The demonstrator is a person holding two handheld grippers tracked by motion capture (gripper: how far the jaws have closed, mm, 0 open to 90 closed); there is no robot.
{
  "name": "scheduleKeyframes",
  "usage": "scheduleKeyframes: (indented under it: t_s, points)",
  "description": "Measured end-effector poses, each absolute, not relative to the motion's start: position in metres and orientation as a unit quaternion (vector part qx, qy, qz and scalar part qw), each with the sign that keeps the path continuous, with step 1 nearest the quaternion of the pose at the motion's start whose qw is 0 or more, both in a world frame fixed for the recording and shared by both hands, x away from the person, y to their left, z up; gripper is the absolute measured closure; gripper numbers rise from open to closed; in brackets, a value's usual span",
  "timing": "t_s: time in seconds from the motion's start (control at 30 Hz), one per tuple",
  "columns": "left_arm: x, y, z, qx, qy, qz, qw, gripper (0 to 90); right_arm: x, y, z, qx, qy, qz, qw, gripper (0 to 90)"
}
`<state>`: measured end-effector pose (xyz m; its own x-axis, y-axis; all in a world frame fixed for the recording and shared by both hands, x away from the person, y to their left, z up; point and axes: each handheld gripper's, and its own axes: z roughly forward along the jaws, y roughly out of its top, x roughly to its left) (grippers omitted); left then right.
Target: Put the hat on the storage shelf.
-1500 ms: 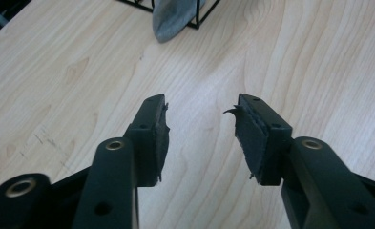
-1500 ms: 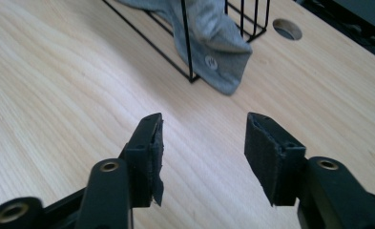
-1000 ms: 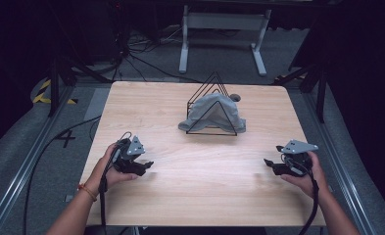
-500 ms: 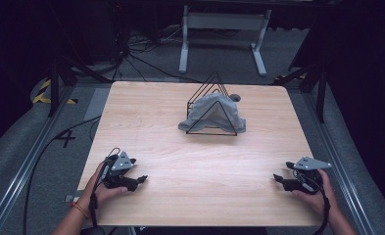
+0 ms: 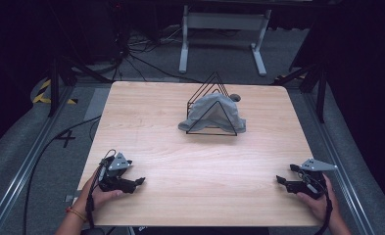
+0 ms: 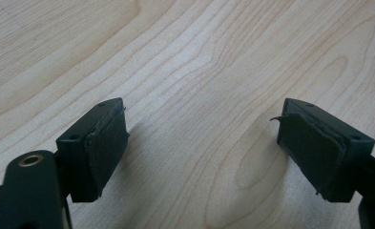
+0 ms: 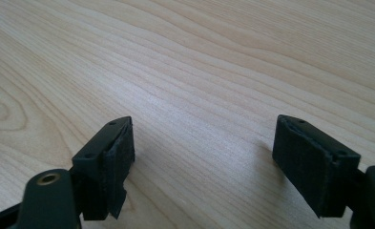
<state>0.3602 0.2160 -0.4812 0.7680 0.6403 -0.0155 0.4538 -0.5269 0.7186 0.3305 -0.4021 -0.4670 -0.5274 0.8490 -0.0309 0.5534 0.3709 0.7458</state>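
Dark room, black floor with cables and a white metal stand beyond the far edge of a light wooden table (image 5: pixel 180 127). Landmark: a black wire rack (image 5: pixel 212 105) of triangular frames, standing on the table's far half, a little right of centre. A grey cloth (image 5: pixel 214 112) is draped over and through the rack, its edges spilling onto the wood on both sides of it.

Left gripper (image 5: pixel 137 182): well apart from the rack, toward the near left corner of the table, held low over the wood in the person's left hand (image 5: pixel 99 193). Its jaws have just been opening and stand wide apart; in the left gripper view, bare wood grain between the pads (image 6: pixel 106 143), nothing held.

Right gripper (image 5: pixel 280 180): well apart from the rack, toward the near right corner, in the right hand (image 5: pixel 317 198), grey three-cornered plate on top. Jaws likewise just been opening, now spread wide; right gripper view shows bare table between the pads (image 7: pixel 118 157), nothing gripped.

Both grippers point inward, toward each other, the rack and cloth lying between and beyond them.
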Motion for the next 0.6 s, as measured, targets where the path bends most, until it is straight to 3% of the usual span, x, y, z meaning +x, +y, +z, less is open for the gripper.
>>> scheduleKeyframes:
  t_s: [0.6]
  points:
    - [0.363,0.2144,-0.4814,0.863,0.323,0.127,0.368,15.6,0.3288,-0.4022,-0.467,0.45,0.794,0.347,0.215,20.9]
